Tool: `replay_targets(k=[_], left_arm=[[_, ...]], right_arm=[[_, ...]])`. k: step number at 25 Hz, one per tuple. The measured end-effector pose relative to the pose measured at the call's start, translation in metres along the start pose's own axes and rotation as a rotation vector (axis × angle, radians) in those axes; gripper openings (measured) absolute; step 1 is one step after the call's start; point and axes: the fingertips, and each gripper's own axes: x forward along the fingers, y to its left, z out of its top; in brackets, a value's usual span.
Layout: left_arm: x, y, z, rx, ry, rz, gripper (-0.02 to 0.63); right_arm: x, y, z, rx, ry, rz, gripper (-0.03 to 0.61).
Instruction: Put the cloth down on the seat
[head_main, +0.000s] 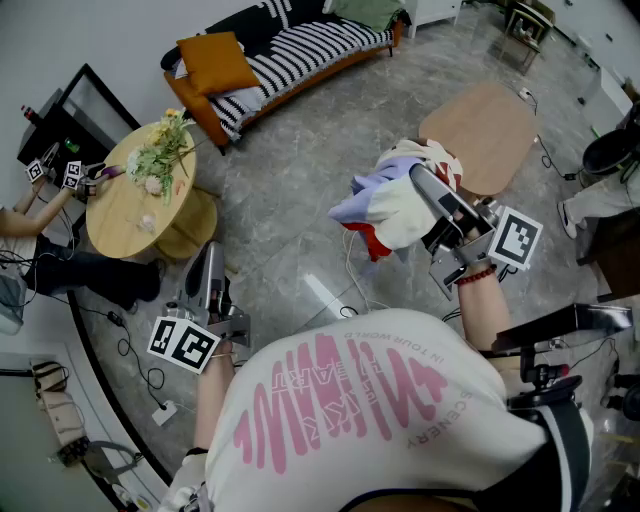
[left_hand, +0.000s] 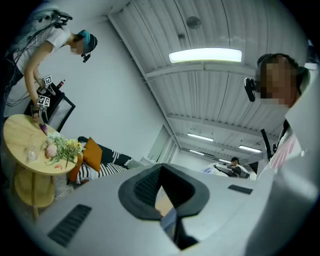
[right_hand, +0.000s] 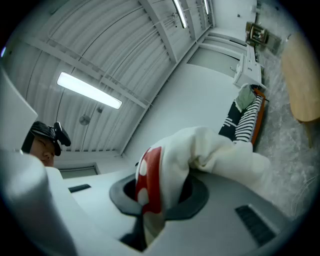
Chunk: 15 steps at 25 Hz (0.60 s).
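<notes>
My right gripper is shut on a bunched cloth of white, lavender and red fabric, held up over the grey floor. In the right gripper view the cloth, white with a red white-dotted patch, fills the jaws of the right gripper. A sofa with black-and-white striped seat cushions and an orange pillow stands far off at the top. My left gripper hangs low at the left, jaws together with nothing in them. The left gripper points level toward the sofa.
A round wooden table with flowers stands at the left, where another person works with grippers. A tan rounded tabletop lies beyond the cloth. Cables trail on the floor. A black stand is at my right.
</notes>
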Motion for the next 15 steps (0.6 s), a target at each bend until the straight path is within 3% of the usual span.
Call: replay_targets(k=[9, 15], left_arm=[[0.002, 0.002, 0.004, -0.004, 0.005, -0.009, 0.009], [-0.009, 0.003, 0.011, -0.007, 0.017, 0.0, 0.009]], right_arm=[[0.001, -0.002, 0.002, -0.01, -0.009, -0.015, 0.052], [0.001, 0.002, 0.003, 0.038, -0.032, -0.007, 0.052]])
